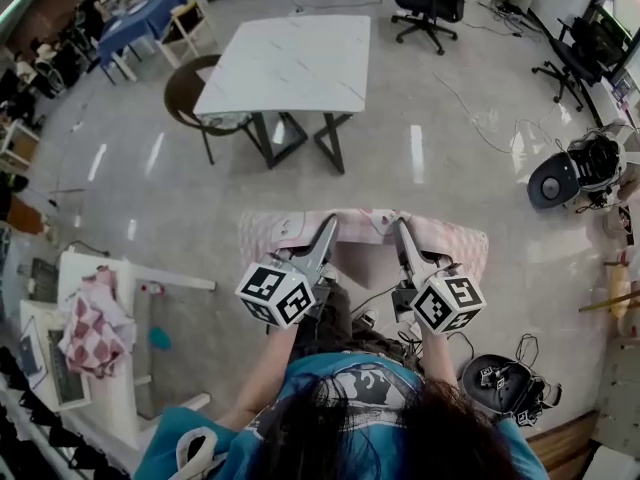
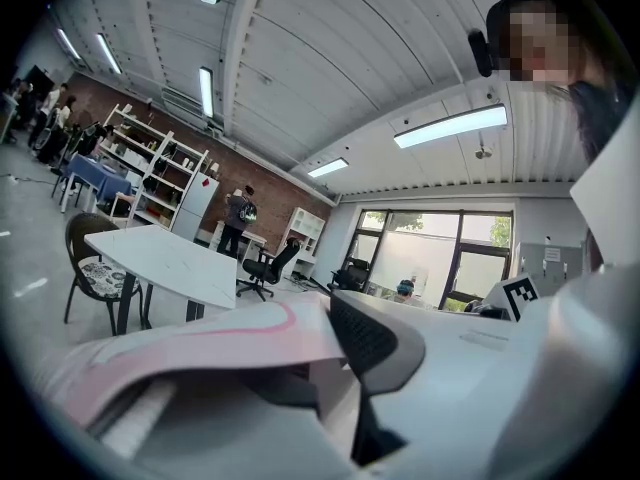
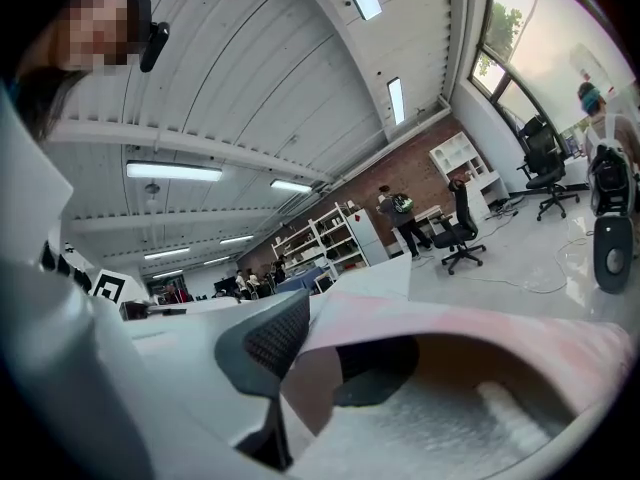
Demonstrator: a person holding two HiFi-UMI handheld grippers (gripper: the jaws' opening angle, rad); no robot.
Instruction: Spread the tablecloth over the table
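A pink tablecloth (image 1: 365, 250) hangs stretched between my two grippers, just in front of the person and above the floor. My left gripper (image 1: 327, 224) is shut on its upper edge left of the middle. My right gripper (image 1: 398, 226) is shut on the same edge a little to the right. In the left gripper view the cloth (image 2: 200, 340) lies pinched against the dark pad (image 2: 366, 336). The right gripper view shows the cloth (image 3: 470, 320) folded over between its jaws (image 3: 300, 360). The white marble-topped table (image 1: 290, 60) stands bare further ahead, apart from the cloth.
A brown chair (image 1: 188, 90) is tucked at the table's left side. Black office chairs (image 1: 430, 3) (image 1: 572, 53) stand at the back and right. A round device (image 1: 555, 180), a black bag (image 1: 505, 383) and cables lie on the floor at right. A white rack with checkered cloth (image 1: 92, 333) stands at left.
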